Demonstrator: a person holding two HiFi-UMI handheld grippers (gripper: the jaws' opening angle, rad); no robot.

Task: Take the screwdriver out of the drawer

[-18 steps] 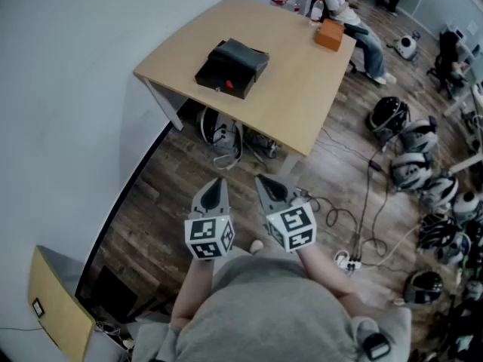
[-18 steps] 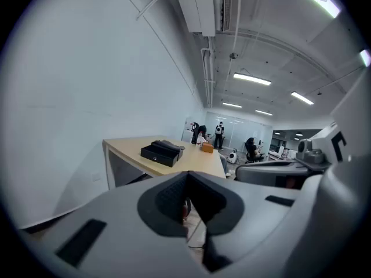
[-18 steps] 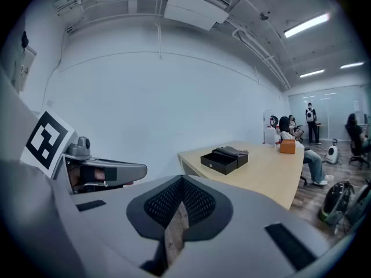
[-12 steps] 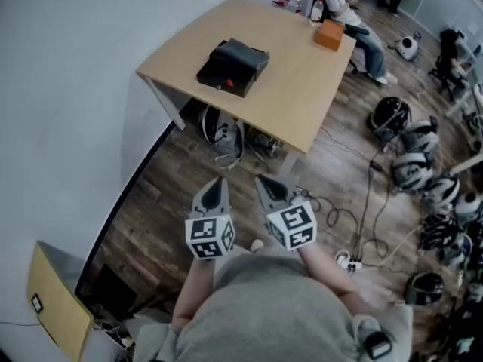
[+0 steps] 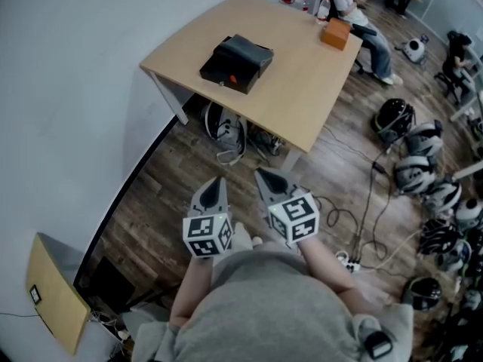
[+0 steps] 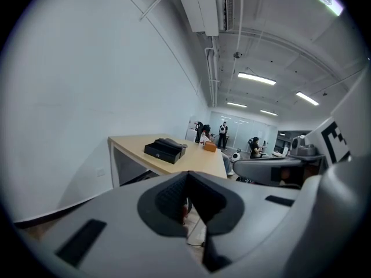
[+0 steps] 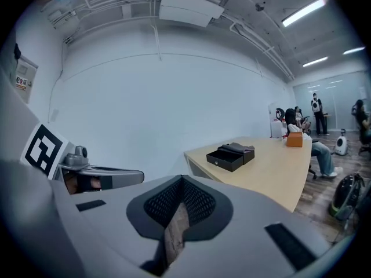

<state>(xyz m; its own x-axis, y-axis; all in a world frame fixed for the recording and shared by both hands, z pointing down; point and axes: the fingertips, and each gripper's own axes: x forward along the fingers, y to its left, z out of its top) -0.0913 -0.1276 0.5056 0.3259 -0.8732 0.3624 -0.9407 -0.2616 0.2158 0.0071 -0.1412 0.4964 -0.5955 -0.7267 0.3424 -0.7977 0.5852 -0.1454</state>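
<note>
**Hardly anything has moved: both hand-held grippers wait well short of the bench**

Only the framing of the head view has drifted a little, so that the bench [image 5: 302, 74] sits slightly further up and right than before. The two tools themselves have stayed put in front of the person's torso, over the wooden floor [image 5: 173, 194].

The left hand-held gripper [image 5: 219, 181] has its jaws together with nothing between them; its own view shows the pads meeting at the tip. The right hand-held gripper [image 5: 263, 176] is likewise closed and empty. Both point forward and a little downward, toward the bench.

A black drawer box [image 5: 236, 64] stands on the bench near its left edge, well apart from both tools. Its drawer is pulled out toward the near left corner of the bench. In the open tray shows a small red spot, probably the screwdriver [image 5: 232, 79]. It is too small to tell which way its long axis lies.

From the person, the box lies straight ahead, roughly on the line between the two tools. The left gripper view has it a little left of centre and the right gripper view has it to the right. Neither hand looks clearly nearer. In my judgement the reach has not begun. The person must first close on the bench, then open one pair of jaws over the tray.
</note>
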